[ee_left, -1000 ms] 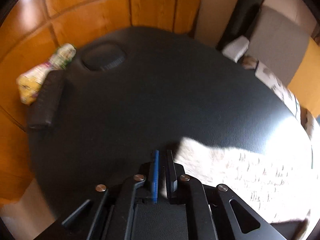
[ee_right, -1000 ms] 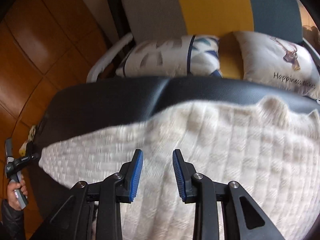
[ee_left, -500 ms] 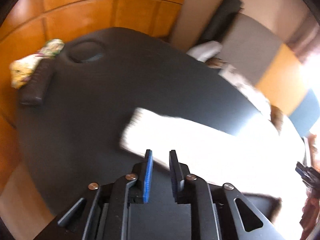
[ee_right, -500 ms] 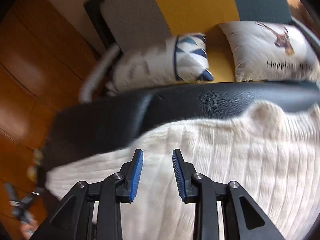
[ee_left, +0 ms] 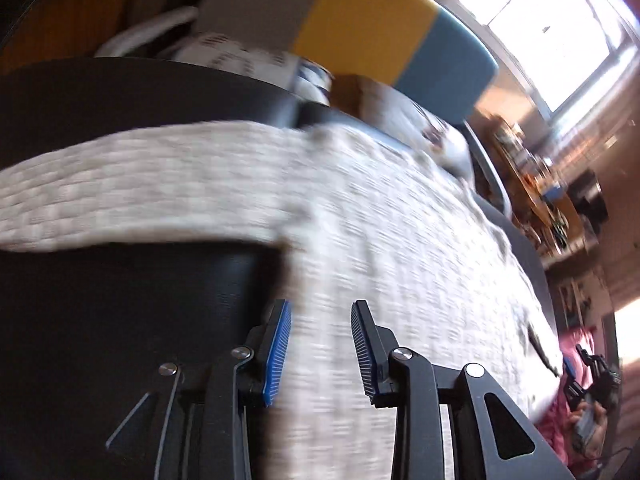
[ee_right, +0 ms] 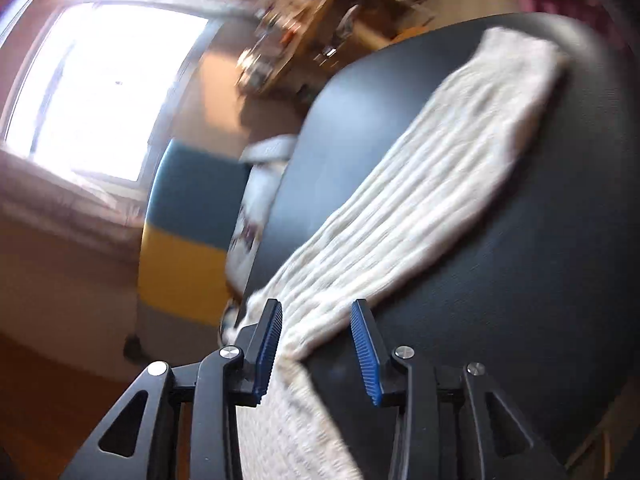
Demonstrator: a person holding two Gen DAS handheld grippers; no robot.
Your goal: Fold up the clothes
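**A:** Both tongs over the cream knit sweater [ee_left: 400,216] now, and it lies spread flat on the black padded table [ee_left: 100,320]. Left gripper [ee_left: 321,346] first: jaws parted, nothing between the pads, hovering at the sweater's side seam.

**B:** And look where the sleeve goes from there. That left sleeve [ee_left: 132,184] runs straight out from the sweater's body, long axis crosswise to the left fingers, ahead and off to their left.

**A:** Right gripper [ee_right: 316,344]?

**B:** Also gaping, holding nothing. In its view the right sleeve [ee_right: 440,184] stretches away from the sweater's shoulder, lengthwise up and to the right, cuff far out.

**A:** So each tool sits at the armpit end of its own sleeve. My read: sleeves fold in next, each hand taking its near one.

**B:** Room looks fine. Bare black table all round both sleeves; beyond the sweater's far edge sits the striped sofa [ee_left: 360,24] with cushions. Blur hides the cuffs' exact lie.
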